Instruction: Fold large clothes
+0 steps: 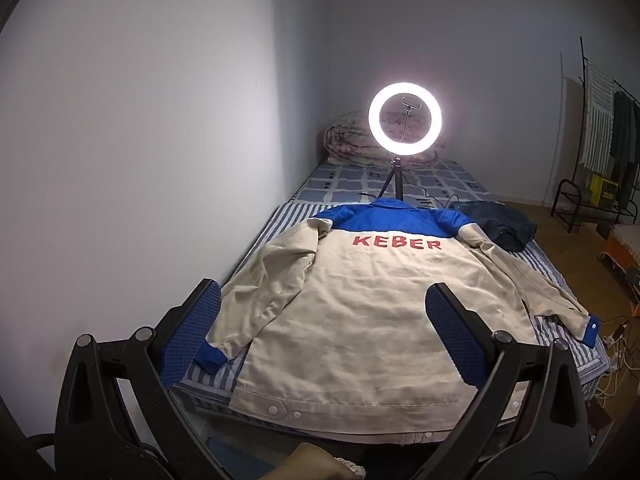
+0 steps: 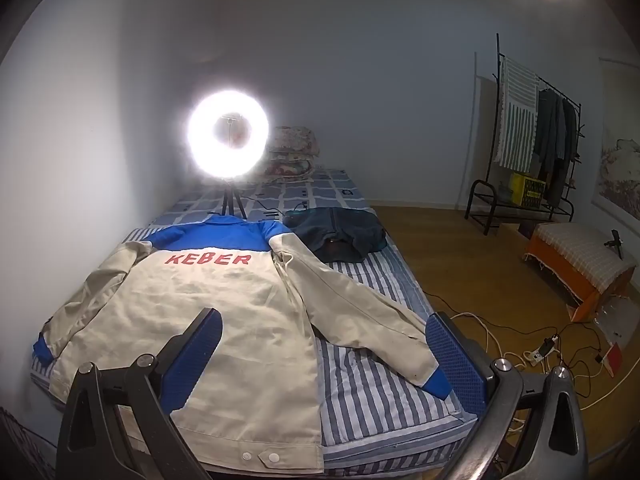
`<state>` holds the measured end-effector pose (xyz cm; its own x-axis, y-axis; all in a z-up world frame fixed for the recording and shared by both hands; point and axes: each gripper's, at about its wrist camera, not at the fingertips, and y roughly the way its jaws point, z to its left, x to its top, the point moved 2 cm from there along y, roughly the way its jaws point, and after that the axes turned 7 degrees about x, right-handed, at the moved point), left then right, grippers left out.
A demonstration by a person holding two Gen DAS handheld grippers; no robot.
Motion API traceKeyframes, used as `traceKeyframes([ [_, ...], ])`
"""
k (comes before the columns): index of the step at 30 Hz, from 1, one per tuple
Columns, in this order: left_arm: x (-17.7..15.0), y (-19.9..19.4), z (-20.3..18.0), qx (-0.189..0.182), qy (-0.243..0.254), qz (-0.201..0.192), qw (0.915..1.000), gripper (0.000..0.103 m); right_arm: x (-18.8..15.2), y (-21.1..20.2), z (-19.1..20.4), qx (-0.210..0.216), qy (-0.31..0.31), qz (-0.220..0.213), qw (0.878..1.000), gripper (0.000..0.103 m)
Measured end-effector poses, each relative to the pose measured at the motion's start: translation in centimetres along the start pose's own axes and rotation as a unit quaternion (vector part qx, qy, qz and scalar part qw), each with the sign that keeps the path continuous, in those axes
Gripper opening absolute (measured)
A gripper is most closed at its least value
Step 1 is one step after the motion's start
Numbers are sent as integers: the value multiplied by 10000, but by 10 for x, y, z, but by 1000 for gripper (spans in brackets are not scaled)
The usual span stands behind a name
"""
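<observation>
My left claw [image 1: 324, 336] hangs spread wide with nothing between its blue pads [image 1: 188, 336], above the jacket's hem end. My right claw [image 2: 324, 356] is just as wide and just as empty, over the jacket's right side, its outer pad close to the blue cuff [image 2: 436, 384].

The jacket [image 1: 352, 320] itself lies back-up and spread flat on the striped bedsheet [image 2: 372, 400], red lettering across the shoulders, blue collar at the end far from me, both sleeves angled outward. No fold is made yet, as I judge it.

Beyond the jacket's collar stands a ring light [image 1: 405, 119] on a small tripod, with a dark garment [image 2: 340, 236] just beside the jacket's right shoulder. If I sweep a sleeve across carelessly, it could snag that garment or knock the tripod. The hem hangs at the bed's edge, so a one-sided pull may drag the whole jacket off.

The light's glare washes out what stands behind it in my right view. The jacket's front and its closure are hidden underneath, and the left cuff [image 1: 210, 356] sits partly behind my left pad.
</observation>
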<state>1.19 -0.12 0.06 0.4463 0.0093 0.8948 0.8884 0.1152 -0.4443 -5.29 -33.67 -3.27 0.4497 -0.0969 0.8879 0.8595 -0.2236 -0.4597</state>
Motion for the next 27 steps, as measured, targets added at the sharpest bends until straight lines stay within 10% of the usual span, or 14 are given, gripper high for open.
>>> traceKeyframes([
  [27, 6, -1, -1, -1, 6, -25, 10000, 103, 1, 0, 1, 5, -27, -15, 10000, 103],
])
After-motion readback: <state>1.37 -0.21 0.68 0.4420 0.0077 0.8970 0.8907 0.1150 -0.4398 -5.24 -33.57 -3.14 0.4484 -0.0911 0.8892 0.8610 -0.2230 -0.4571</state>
